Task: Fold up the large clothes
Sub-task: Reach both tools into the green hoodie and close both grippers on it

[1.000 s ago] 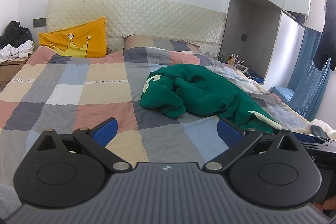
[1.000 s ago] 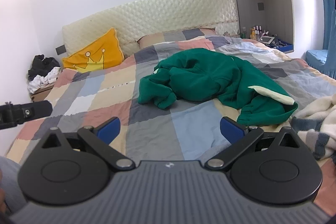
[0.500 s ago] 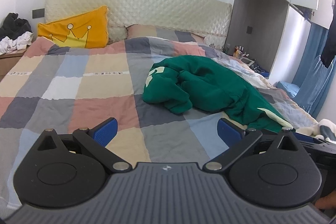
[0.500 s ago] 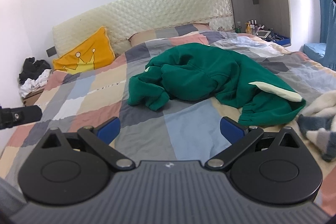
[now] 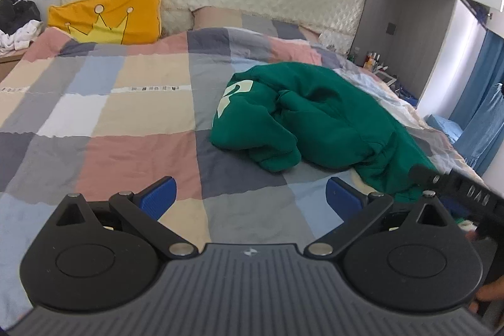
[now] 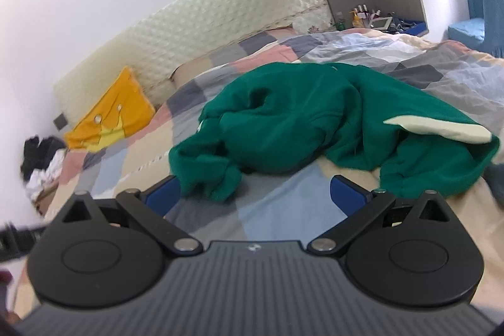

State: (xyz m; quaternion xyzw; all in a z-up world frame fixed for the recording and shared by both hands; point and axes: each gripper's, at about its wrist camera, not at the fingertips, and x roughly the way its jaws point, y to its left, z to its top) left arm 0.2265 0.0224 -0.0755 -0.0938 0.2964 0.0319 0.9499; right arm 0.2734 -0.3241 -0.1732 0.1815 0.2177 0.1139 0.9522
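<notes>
While the crumpled green fleece sweatshirt [image 6: 315, 128] lies unfolded at twelve o'clock, both left gripper [image 5: 250, 197] and right gripper [image 6: 255, 194] gape empty; best pinch cuff and hem, spread flat.

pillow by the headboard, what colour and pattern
Orange pillow with a yellow crown design; clearest in the left wrist view.

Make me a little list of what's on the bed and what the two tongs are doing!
clothes: green sweatshirt, crumpled, not folded yet
lying on: checked quilt
pillow: yellow pillow with a crown, at the headboard
left tongs: open, empty, above the quilt, short of the sweatshirt
right tongs: open, empty, its left finger close to a sweatshirt sleeve; touching or not, I cannot tell
</notes>
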